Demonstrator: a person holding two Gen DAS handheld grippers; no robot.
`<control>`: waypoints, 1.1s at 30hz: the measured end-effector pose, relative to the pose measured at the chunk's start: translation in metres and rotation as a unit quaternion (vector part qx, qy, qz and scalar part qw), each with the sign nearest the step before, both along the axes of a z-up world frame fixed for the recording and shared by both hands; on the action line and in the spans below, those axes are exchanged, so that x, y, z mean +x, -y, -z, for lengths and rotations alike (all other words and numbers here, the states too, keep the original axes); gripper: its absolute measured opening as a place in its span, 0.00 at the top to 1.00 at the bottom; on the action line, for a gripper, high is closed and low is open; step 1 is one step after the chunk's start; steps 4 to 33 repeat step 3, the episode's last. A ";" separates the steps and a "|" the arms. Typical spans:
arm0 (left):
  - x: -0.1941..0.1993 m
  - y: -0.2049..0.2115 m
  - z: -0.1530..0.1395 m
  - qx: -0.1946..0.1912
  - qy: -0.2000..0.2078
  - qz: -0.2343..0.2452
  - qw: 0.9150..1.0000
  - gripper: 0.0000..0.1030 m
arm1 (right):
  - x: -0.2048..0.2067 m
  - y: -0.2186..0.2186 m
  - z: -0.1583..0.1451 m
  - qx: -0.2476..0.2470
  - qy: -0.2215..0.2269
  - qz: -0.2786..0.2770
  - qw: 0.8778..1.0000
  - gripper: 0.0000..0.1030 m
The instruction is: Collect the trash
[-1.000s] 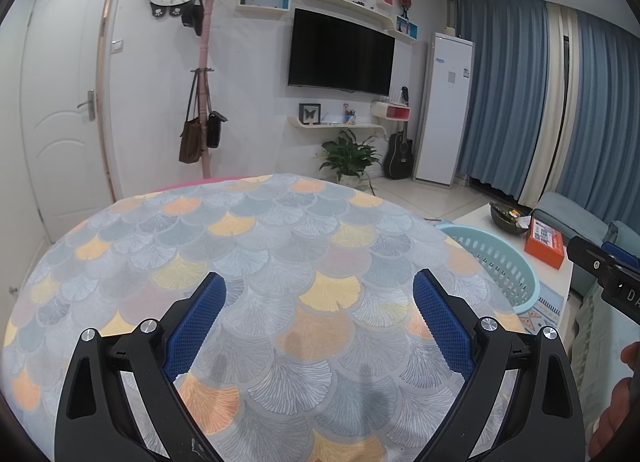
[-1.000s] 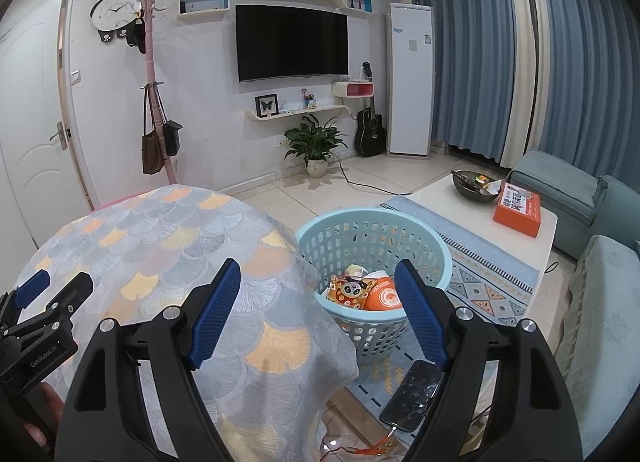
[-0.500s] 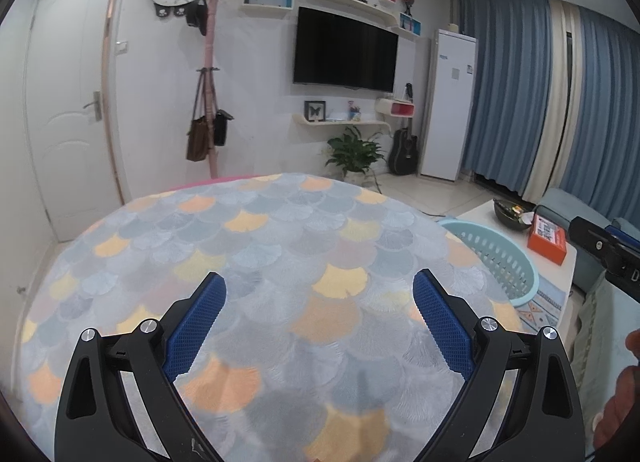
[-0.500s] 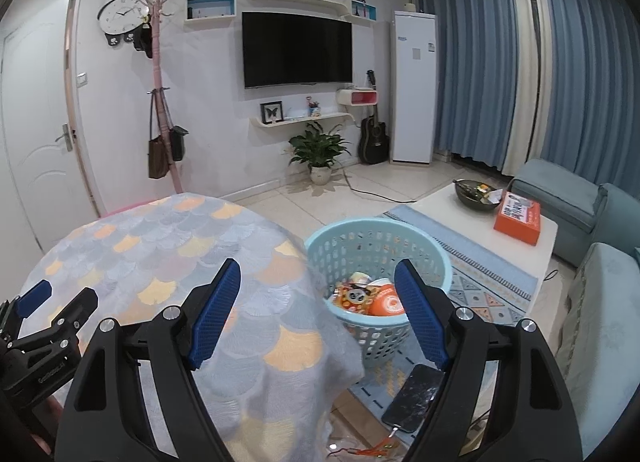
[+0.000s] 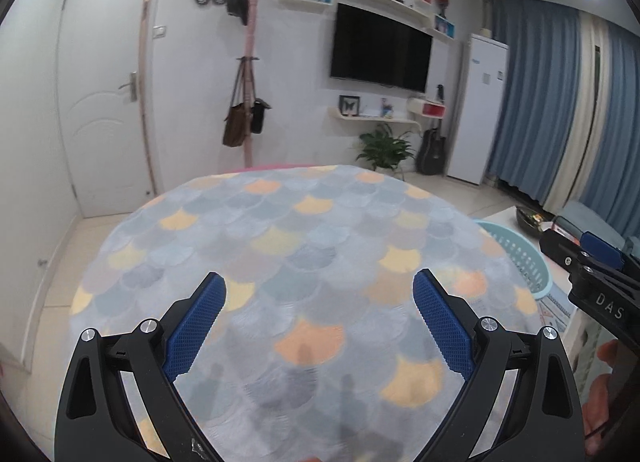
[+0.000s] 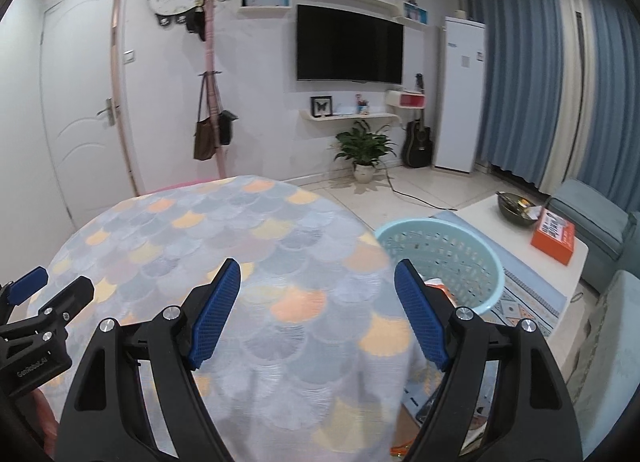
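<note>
A round table [image 5: 304, 246] with a fan-patterned cloth fills the left wrist view; it also shows in the right wrist view [image 6: 224, 246]. No trash lies on the cloth in view. A light blue plastic basket [image 6: 460, 258] stands on the floor to the table's right, with a bit of orange trash [image 6: 438, 286] showing inside; its rim shows in the left wrist view [image 5: 520, 258]. My left gripper [image 5: 320, 322] is open and empty above the table. My right gripper [image 6: 318, 312] is open and empty above the table's right edge.
A low white coffee table [image 6: 520, 238] with an orange box [image 6: 554, 236] and a dark bowl [image 6: 516, 208] stands right of the basket. A grey sofa [image 6: 588, 222] is at the right. A phone [image 6: 430, 410] lies on the patterned rug. A coat rack [image 6: 212, 102] stands behind the table.
Both grippers have risen and drawn back over the table. The right gripper has swung left, so the table now hides most of the basket's contents.
</note>
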State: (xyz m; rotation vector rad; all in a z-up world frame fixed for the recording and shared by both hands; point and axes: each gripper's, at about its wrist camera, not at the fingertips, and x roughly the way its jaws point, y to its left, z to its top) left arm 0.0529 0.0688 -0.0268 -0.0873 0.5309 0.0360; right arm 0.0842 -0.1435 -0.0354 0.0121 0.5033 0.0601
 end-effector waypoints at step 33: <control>-0.006 -0.011 0.000 0.010 0.002 -0.018 1.000 0.11 | 0.002 -0.011 0.000 0.000 0.000 -0.016 1.000 0.27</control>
